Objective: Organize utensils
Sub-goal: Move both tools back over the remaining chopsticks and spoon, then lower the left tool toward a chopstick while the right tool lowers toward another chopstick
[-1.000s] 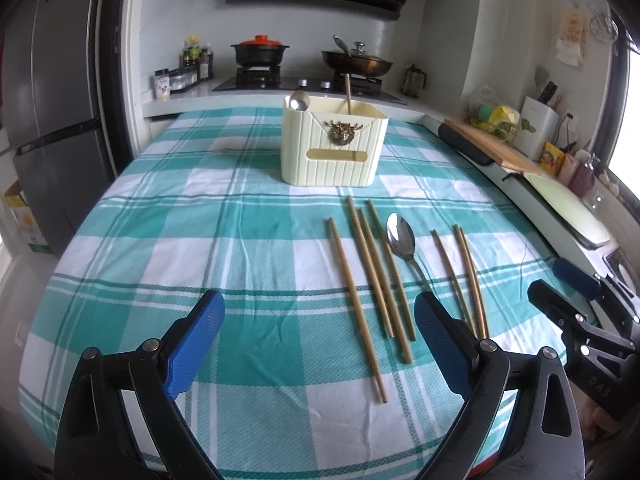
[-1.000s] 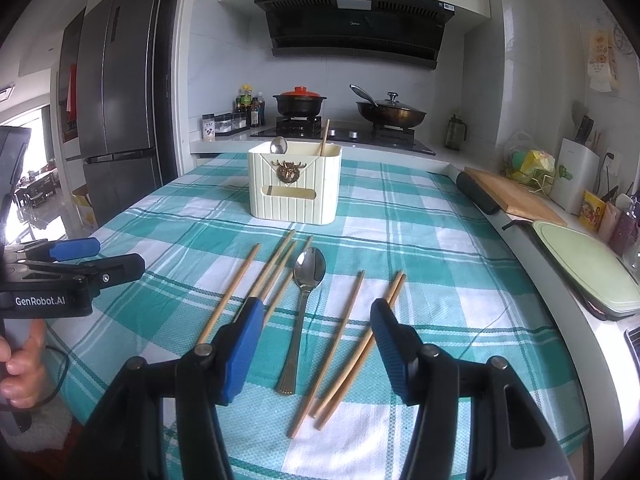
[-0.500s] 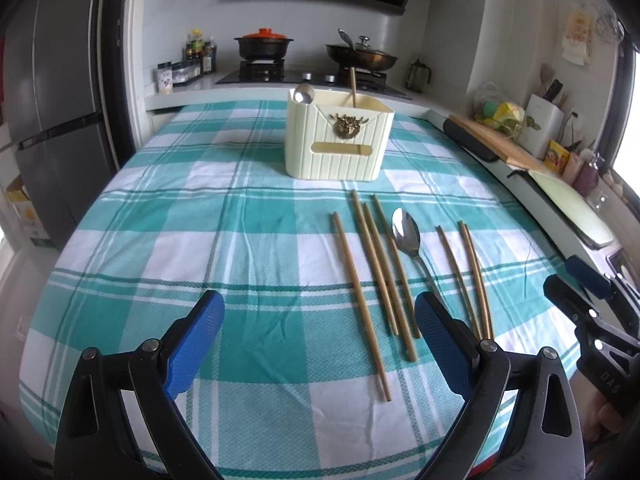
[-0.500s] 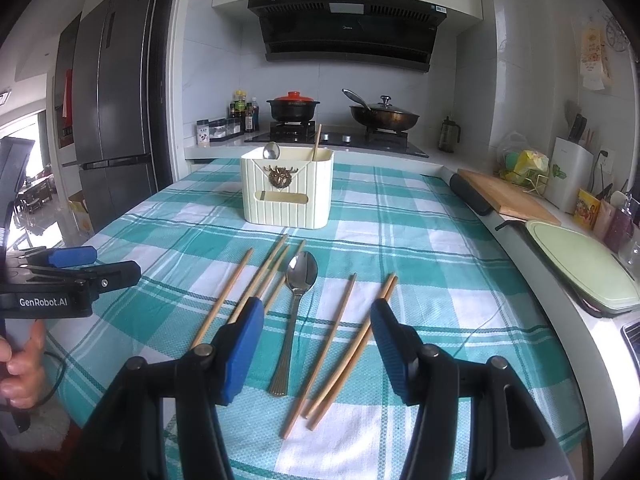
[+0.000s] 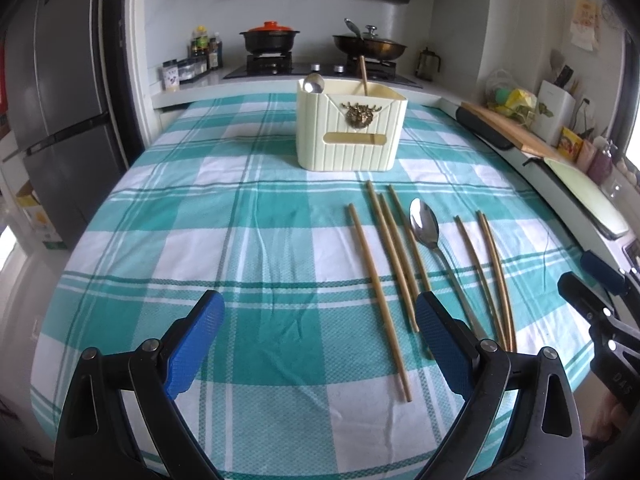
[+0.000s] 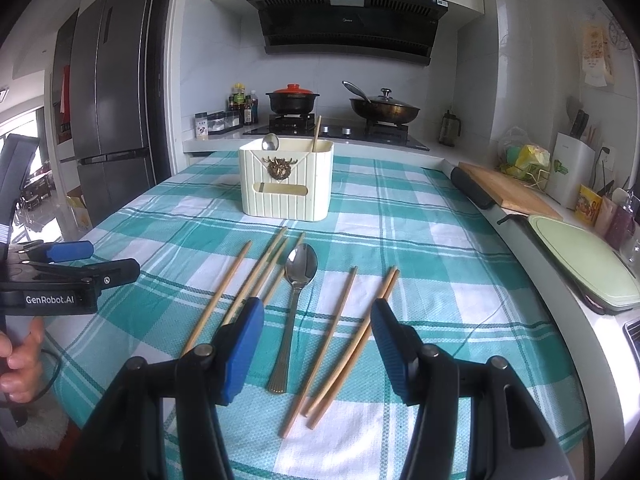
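A cream utensil holder [image 5: 350,134] [image 6: 286,184] stands at the far middle of the table, with a spoon and a chopstick in it. Several bamboo chopsticks [image 5: 378,288] [image 6: 332,348] and a metal spoon [image 5: 426,226] [image 6: 298,280] lie side by side on the cloth in front of it. My left gripper [image 5: 318,320] is open and empty, above the near edge, left of the utensils. My right gripper [image 6: 318,316] is open and empty, just above the spoon handle and the near chopstick ends. Each gripper also shows in the other's view, the right one [image 5: 588,280] and the left one [image 6: 92,262].
The table wears a teal and white checked cloth [image 5: 200,216]. A fridge [image 6: 112,120] stands at the left. A stove with a red-lidded pot [image 6: 292,100] and a wok [image 6: 384,110] is behind. A cutting board [image 6: 508,190] and green tray [image 6: 580,256] are on the right counter.
Both grippers have drifted slightly, so the holder and utensils sit a little lower in both views. Both stay open and nothing on the table has moved.
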Available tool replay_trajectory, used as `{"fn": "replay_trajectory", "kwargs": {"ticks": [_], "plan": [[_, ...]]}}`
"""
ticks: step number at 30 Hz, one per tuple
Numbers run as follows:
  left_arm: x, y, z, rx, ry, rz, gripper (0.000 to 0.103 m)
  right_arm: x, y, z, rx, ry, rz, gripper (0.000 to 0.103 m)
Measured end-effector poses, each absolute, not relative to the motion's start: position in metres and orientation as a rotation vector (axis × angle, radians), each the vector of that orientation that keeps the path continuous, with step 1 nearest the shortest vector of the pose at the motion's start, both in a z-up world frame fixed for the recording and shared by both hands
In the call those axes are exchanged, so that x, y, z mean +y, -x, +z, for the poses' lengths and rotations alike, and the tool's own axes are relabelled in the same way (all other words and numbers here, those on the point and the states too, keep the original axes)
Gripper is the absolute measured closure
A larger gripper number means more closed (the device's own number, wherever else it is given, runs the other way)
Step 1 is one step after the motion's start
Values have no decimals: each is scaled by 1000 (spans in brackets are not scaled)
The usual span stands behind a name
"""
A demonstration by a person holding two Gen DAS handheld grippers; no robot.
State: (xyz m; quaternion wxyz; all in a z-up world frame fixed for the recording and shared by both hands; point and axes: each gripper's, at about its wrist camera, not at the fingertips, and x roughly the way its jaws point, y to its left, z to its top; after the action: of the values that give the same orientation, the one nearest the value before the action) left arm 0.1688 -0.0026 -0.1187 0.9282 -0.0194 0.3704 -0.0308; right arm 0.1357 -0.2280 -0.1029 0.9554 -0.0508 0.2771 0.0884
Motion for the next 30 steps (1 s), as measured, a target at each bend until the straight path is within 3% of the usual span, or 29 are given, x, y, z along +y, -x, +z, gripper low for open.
{"fn": "replay_trajectory", "kwargs": {"ticks": [13, 30], "plan": [[6, -185, -127, 820, 77, -111, 6, -231, -143, -111, 610, 88, 166, 46], [-28, -309, -178, 986, 41, -116, 6, -281, -163, -135, 727, -78, 80, 46]]}}
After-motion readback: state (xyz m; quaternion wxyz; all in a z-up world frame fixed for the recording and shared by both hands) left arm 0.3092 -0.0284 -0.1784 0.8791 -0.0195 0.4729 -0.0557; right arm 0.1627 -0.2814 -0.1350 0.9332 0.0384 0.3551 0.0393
